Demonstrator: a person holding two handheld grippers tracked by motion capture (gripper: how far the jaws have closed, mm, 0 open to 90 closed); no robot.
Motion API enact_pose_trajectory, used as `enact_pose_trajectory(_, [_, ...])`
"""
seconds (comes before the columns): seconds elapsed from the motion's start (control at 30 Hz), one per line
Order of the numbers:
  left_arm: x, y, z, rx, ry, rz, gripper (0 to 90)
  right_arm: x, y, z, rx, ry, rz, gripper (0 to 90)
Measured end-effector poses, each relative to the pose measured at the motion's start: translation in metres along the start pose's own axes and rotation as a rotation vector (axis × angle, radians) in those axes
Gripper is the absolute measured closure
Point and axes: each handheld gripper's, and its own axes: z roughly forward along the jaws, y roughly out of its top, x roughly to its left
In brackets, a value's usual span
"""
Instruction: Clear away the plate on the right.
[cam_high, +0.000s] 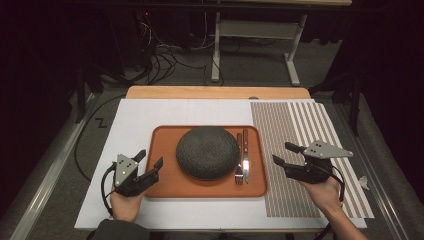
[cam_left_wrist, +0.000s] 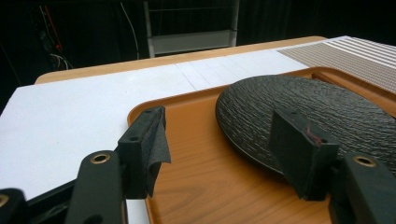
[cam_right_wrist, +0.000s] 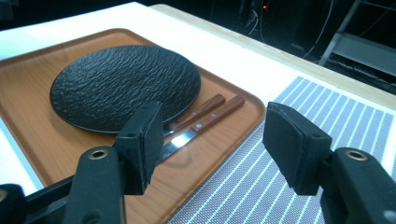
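Observation:
An orange-brown tray lies in the middle of the white table cover. On it rests a round black textured plate, with a fork and a knife, both wooden-handled, side by side to its right. My left gripper stands open at the tray's front left corner; in its own view the jaws straddle the tray's left rim and the plate's near edge. My right gripper is open over the striped placemat, just right of the tray. Neither holds anything.
The striped placemat covers the table's right part. The white cover is bare left of and behind the tray. A wooden table edge runs along the back, with cables and a white stand on the floor beyond.

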Motion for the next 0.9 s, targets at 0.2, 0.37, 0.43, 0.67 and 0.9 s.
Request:
enact_pose_trajectory(0.2, [0.000,0.000,-0.001,-0.002,0.001,-0.002,36.8,-0.006,-0.003,-0.009,-0.028,-0.010,0.023,39.1])
enact_pose_trajectory(0.37, [0.001,0.000,-0.001,-0.004,0.002,-0.007,36.9,-0.011,-0.007,-0.016,-0.047,-0.026,0.037,37.5])
enact_pose_trajectory(0.43, [0.001,0.000,-0.001,-0.003,0.003,-0.007,36.9,-0.013,-0.009,-0.019,-0.049,-0.031,0.041,37.2])
enact_pose_trajectory(0.67, [0.001,0.000,-0.001,-0.004,0.003,-0.009,36.9,-0.018,-0.013,-0.028,-0.070,-0.039,0.070,36.4])
enact_pose_trajectory(0.9, [0.001,0.000,-0.002,-0.006,0.001,-0.011,36.9,-0.022,-0.016,-0.034,-0.093,-0.047,0.080,35.5])
